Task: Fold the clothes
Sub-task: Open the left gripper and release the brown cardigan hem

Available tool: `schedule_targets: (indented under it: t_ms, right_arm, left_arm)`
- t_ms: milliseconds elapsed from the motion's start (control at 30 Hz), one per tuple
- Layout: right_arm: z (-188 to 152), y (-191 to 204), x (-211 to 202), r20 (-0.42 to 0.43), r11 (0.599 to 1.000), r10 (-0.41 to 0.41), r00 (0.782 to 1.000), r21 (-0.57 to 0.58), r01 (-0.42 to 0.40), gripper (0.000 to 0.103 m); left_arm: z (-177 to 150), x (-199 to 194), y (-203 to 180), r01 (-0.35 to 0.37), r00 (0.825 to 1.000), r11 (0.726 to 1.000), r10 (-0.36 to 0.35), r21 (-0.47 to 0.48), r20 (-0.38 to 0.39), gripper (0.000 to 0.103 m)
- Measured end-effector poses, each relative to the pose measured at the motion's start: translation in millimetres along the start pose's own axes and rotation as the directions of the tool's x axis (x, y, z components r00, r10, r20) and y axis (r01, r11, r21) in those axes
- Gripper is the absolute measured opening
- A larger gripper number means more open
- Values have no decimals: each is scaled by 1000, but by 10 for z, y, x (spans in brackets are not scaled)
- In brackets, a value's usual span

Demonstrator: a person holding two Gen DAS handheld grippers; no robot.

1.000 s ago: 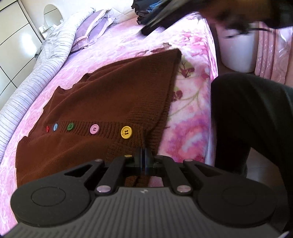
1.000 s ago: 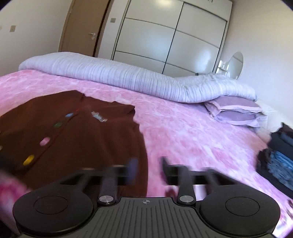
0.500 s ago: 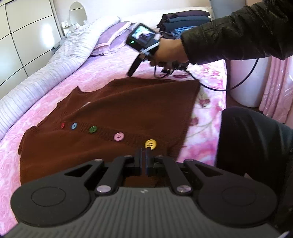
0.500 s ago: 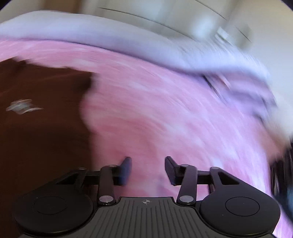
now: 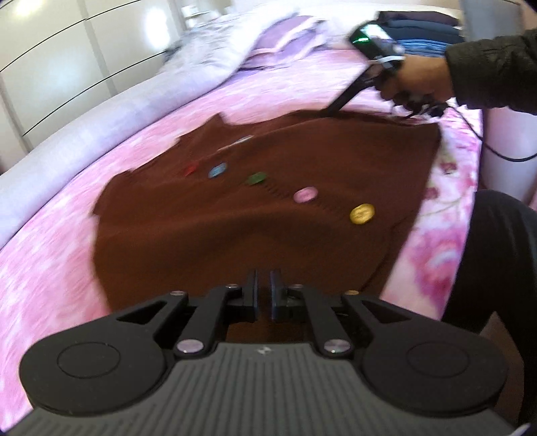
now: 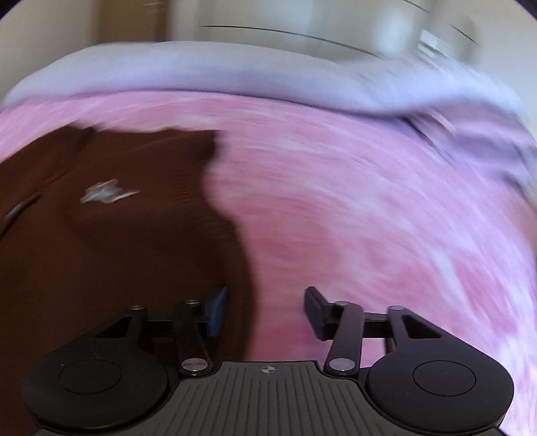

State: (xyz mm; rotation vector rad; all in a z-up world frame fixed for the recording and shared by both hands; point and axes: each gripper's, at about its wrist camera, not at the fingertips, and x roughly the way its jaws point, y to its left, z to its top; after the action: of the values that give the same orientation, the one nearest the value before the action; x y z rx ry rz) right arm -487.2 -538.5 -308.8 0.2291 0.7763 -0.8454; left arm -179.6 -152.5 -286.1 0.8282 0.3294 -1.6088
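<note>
- The brown cardigan (image 5: 268, 201) lies flat on the pink bed (image 5: 50, 251), front up, w/ 5 colored buttons in a row: red, blue, green, pink, yellow (image 5: 361, 213). Flat and spread out is prob. how it must lie so it can be folded.
- The left tongs (image 5: 263, 290) hang over the near edge of the cardigan. The jaws are just starting to part, only a thin gap shows, and no cloth is pinched in it.
- The right tongs (image 6: 265, 310) sit low over the cardigan's side edge. The jaws are wide and opening more. The edge of the cloth runs under the gap, but the pads do not press on it. I think this hand is lining up to grab that edge for a fold.
- Left cam shows what the right cam can't: the whole cardigan, all 5 buttons, the person's hand (image 5: 416, 80) in a dark sleeve holding the right tool at the far side of the cardigan, a cable, a pile of folded clothes (image 5: 423, 30) by the pillow, and a dark leg next to the bed.
- Right cam shows what the left cam can't: the wide gap of the right tongs, and how close the cloth edge is to them. It also shows the white label (image 6: 107, 194) at the neck. It's blurry, tho.
</note>
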Motion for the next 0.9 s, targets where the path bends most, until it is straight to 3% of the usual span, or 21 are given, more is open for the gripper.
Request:
schedule_targets:
  t_ms: [200,367,433,533,600,700,800,900]
  right_arm:
    - [12,87,-367,19,993,-104,994,-51,105,52]
    - [-195,474,-763,88,995,21,996,-95,-13,52]
    - [-381,646,-859,77,986,87,993,-147,-75,53]
    - [-693,669,-791,-24,987,95,995,-131,-97,53]
    - [-792,538,-827,-13,994,60,998,-86,-61,53]
    - [-755,594,-1017,-23,990,-81,996,-118,77,53]
    - [-705,807,-1378,50,988,58,997,-144,-50,53]
    - [-828,1307,-1646,103,943,213,972,-281,-177,53]
  left_arm:
    - [-397,-270,344,-116,992,984,109,-133,-58,6]
    - [-651,-439,373,-116,993,958,104,-263,-60,13]
    - [-699,-442,321,-99,995,949,88,-298,-51,14]
    - [-749,-418,237,-56,998,940,48,-336,-34,16]
    - [-750,-456,184,-46,999,946,39,-322,-29,18]
    - [-763,-584,150,-38,999,955,35,-294,-14,18]
    - [-836,-720,142,-61,998,954,63,-292,-4,18]
    - [-909,-796,119,-83,996,957,85,-278,-7,20]
